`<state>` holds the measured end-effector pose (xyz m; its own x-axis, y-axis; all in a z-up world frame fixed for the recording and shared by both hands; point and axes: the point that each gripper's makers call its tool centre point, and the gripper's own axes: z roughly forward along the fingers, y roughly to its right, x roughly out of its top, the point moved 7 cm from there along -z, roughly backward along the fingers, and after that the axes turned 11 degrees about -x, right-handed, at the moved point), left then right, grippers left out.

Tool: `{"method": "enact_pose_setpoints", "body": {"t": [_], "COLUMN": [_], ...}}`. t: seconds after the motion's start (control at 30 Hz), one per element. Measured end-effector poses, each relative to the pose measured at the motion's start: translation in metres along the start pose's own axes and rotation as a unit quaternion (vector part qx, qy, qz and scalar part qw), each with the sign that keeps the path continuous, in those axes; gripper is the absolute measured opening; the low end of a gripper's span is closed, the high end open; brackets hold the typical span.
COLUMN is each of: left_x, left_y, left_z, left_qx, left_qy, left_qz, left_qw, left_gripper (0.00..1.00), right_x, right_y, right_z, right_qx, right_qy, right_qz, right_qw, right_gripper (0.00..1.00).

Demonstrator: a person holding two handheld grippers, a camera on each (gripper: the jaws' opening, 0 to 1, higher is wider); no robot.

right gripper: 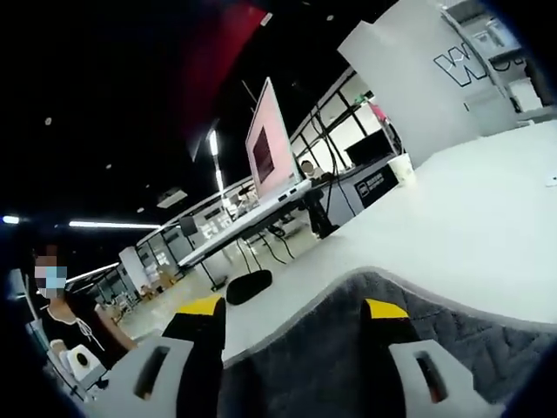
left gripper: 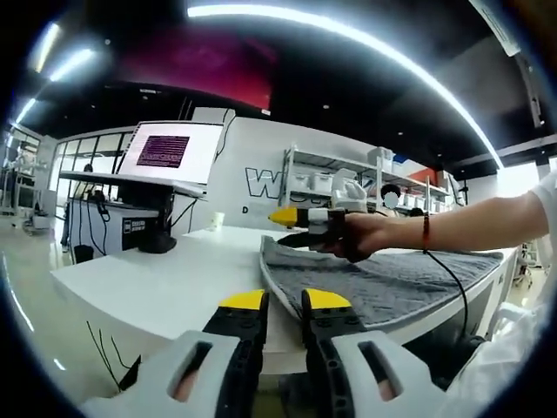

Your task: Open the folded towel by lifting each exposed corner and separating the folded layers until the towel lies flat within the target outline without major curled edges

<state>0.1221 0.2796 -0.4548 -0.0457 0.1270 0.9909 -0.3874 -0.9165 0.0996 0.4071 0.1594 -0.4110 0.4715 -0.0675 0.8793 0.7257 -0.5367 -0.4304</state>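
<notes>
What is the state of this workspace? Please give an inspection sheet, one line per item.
Surface: white table, bare beside the towel.
Job's things: grey towel lies on the table, its near edge hanging over the table's edge.
Clutter: white cup at the far side of the table.
Grippers: left gripper nearly shut, holding nothing, off the table's near edge; right gripper open, jaws either side of the towel's corner.
Cables: black cable runs from the person's wrist across the towel.
Surroundings: monitor on a desk, shelving, ceiling strip lights.
</notes>
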Motion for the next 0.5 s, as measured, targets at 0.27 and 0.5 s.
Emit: {"method": "enact_pose_setpoints", "body": {"t": [0.27, 0.5], "left_x": [0.002, 0.006], "left_y": [0.003, 0.005], "left_z": [0.001, 0.004], "left_qx": [0.000, -0.001], "left_qy": [0.001, 0.002], "left_qz": [0.005, 0.008], "left_qw": [1.0000, 1.0000], "left_gripper": [0.22, 0.23], "right_x": [-0.002, -0.004], "right_y": [-0.010, -0.018], "right_z": [-0.009, -0.018], "right_qx": [0.001, 0.003], "right_qy": [0.005, 0.007], "right_qz": [-0.031, -0.045], "right_qw": [0.9995, 0.9990], "right_gripper": [0.63, 0.63]}}
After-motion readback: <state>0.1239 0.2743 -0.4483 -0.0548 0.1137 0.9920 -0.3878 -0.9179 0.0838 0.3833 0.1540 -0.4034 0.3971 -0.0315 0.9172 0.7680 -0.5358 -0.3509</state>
